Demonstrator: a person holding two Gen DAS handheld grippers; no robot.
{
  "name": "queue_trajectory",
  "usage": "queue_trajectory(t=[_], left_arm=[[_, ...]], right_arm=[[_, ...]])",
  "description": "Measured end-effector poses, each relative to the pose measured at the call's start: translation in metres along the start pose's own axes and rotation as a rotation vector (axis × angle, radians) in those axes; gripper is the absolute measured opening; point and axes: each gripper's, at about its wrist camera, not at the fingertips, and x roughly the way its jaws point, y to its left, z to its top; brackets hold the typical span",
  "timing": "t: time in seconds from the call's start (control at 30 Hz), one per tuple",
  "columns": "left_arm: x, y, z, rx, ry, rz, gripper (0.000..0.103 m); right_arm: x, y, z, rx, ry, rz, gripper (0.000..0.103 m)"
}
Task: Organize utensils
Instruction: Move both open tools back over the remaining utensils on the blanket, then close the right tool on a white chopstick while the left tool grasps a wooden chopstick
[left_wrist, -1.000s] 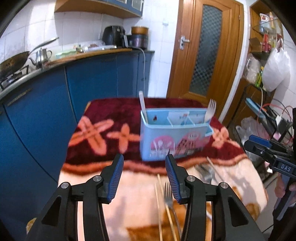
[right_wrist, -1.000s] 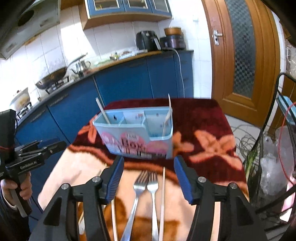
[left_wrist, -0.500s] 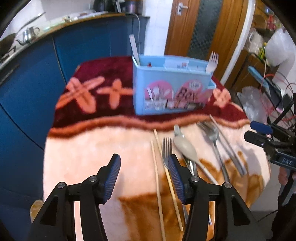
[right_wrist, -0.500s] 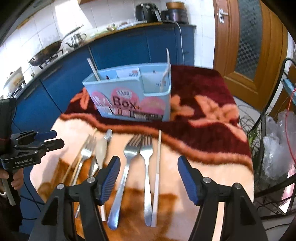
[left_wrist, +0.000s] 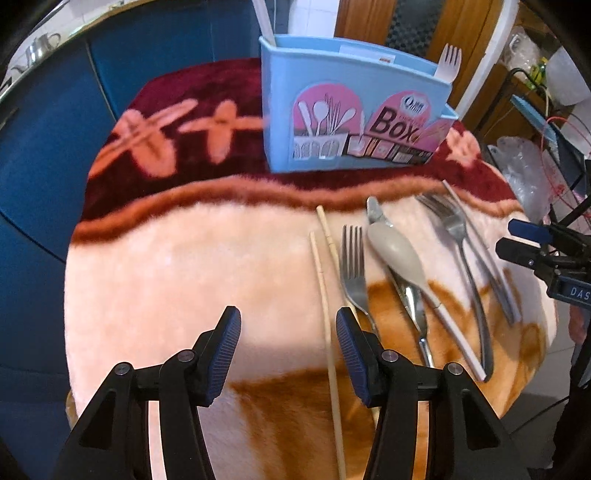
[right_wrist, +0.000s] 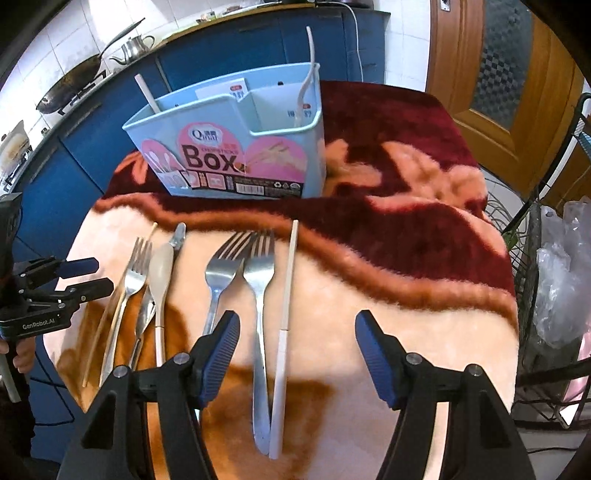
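Observation:
A light blue utensil box (left_wrist: 354, 107) (right_wrist: 229, 147) stands on the dark red part of the blanket-covered table; it holds a white chopstick (right_wrist: 147, 94) and a white plastic fork (left_wrist: 448, 62). In front of it lie two wooden chopsticks (left_wrist: 325, 295), a steel fork (left_wrist: 352, 266), a grey spoon (left_wrist: 395, 251) over a steel utensil, two more forks (right_wrist: 225, 266) (right_wrist: 260, 280) and a white chopstick (right_wrist: 286, 314). My left gripper (left_wrist: 288, 321) hangs open above the wooden chopsticks' near ends. My right gripper (right_wrist: 297, 325) hangs open above the right fork's handle and the white chopstick. Neither holds anything.
Blue kitchen cabinets (left_wrist: 44, 155) run behind and left of the table, with a wok (right_wrist: 70, 88) and kettle on the counter. A wooden door (right_wrist: 498, 74) is at the back right. A wire rack with plastic bags (right_wrist: 554, 277) stands close to the table's right edge.
Both grippers have sunk and tipped down toward the table, so the loose utensils now fill the views and the box sits higher in frame. Both pairs of jaws stand slightly wider.

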Motion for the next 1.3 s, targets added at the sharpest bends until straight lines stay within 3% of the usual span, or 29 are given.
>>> queue_trajectory(t=[0.13, 0.4, 0.83, 0.9, 0.97, 1.07, 1.17, 1.3], left_arm=[[0.007, 0.002, 0.001, -0.009, 0.016, -0.011, 0.055], [0.014, 0.001, 0.007, 0.001, 0.02, -0.006, 0.055], [0.019, 0.001, 0.014, 0.007, 0.046, -0.005, 0.055], [0.019, -0.001, 0.014, 0.018, 0.04, -0.013, 0.048], [0.018, -0.002, 0.015, 0.017, 0.04, -0.036, 0.036], [0.017, 0.0, 0.016, 0.001, 0.048, -0.098, 0.014], [0.018, 0.002, 0.016, -0.022, 0.045, -0.135, 0.007], [0.015, 0.005, 0.013, -0.054, 0.014, -0.163, 0.005]], right_arm=[[0.004, 0.0, 0.004, -0.012, 0.017, 0.008, 0.065], [0.021, 0.002, 0.011, -0.055, 0.071, -0.022, 0.044], [0.029, 0.001, 0.02, -0.057, 0.096, -0.029, 0.029], [0.029, 0.003, 0.021, -0.057, 0.09, -0.03, 0.02], [0.03, 0.002, 0.023, -0.054, 0.085, -0.017, 0.009], [0.031, 0.001, 0.022, -0.042, 0.073, -0.007, 0.008], [0.029, -0.001, 0.021, -0.024, 0.051, 0.015, 0.008], [0.022, -0.006, 0.017, 0.004, 0.002, 0.055, 0.007]])
